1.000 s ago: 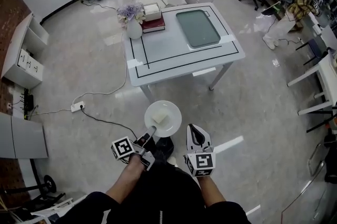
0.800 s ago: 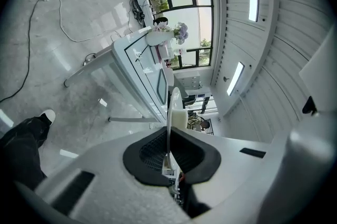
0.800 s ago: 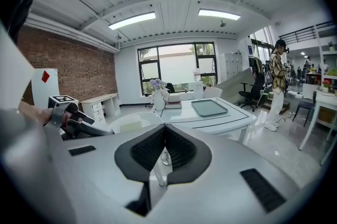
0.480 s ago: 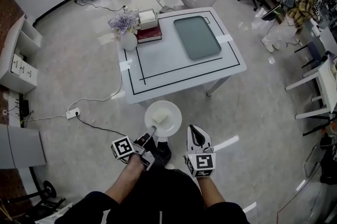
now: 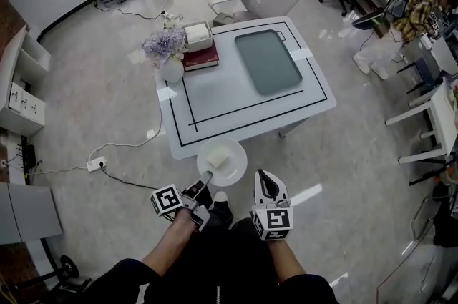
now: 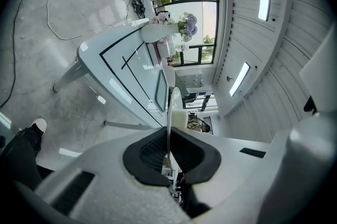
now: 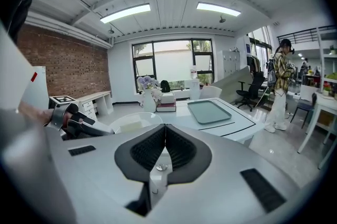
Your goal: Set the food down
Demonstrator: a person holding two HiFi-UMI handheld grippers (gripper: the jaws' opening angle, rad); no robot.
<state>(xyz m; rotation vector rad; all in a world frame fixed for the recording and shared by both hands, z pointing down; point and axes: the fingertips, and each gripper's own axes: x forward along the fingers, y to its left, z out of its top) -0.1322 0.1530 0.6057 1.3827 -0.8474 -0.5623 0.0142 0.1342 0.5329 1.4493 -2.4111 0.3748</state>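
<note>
1. Closer comes the white surface (image 5: 222,106)! A second ago it stood well ahead across the floor; now its near edge meets the far rim of the white plate (image 5: 239,168).
2. Progress check: the carry is nearly over, but the set-down is not yet done. The plate looks held above the surface's near edge.
3. Left claw (image 5: 207,178) is clamped on the plate's near rim. The pale block of food (image 5: 217,158) sits mid-plate, just beyond the claw tips.
4. Right claw (image 5: 265,183) rides alongside, jaws pressed together on nothing, near the plate but apart.
5. Remaining, by my read: reach the bare patch before the grey-green tray (image 5: 268,61), then lower.
</note>
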